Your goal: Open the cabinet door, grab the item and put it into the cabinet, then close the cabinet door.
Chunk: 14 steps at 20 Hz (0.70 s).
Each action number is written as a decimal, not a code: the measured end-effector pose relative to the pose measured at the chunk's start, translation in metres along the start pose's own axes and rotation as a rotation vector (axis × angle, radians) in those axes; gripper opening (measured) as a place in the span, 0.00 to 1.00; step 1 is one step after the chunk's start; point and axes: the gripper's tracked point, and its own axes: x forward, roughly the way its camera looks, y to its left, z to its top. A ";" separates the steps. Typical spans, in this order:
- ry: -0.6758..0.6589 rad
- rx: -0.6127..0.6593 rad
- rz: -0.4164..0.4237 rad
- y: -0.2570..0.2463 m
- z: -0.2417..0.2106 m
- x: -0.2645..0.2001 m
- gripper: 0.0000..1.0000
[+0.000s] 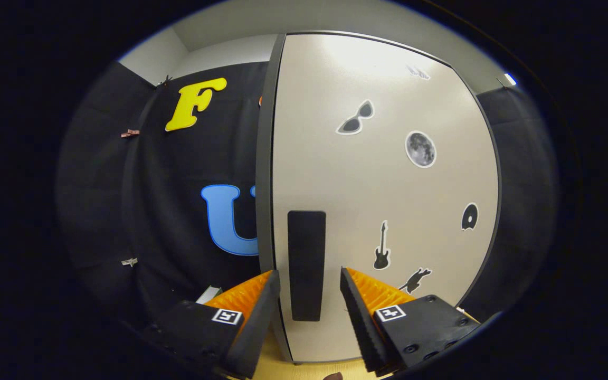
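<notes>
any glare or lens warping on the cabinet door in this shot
Gripper view: a soft bright glare patch sits high on the cabinet door; fisheye distortion bows its straight edges outward; focus stays sharp on the dark handle, framed by the open gripper.

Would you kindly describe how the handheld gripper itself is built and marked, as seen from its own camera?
The gripper has two wedge-shaped fingers with ribbed inner faces and edges. Each sits on a black block mount; the right-hand block shows round screw holes. A small square black-and-white tag is fixed on top of each finger mount. No cables are visible.
</notes>
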 end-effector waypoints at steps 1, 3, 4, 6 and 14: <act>0.011 0.010 0.008 0.004 -0.004 0.004 0.64; 0.014 0.017 -0.029 -0.003 -0.008 0.012 0.53; -0.013 0.030 -0.026 -0.002 -0.003 0.008 0.47; -0.013 0.029 -0.010 -0.003 -0.003 0.011 0.39; 0.019 0.022 0.045 -0.003 -0.006 -0.002 0.21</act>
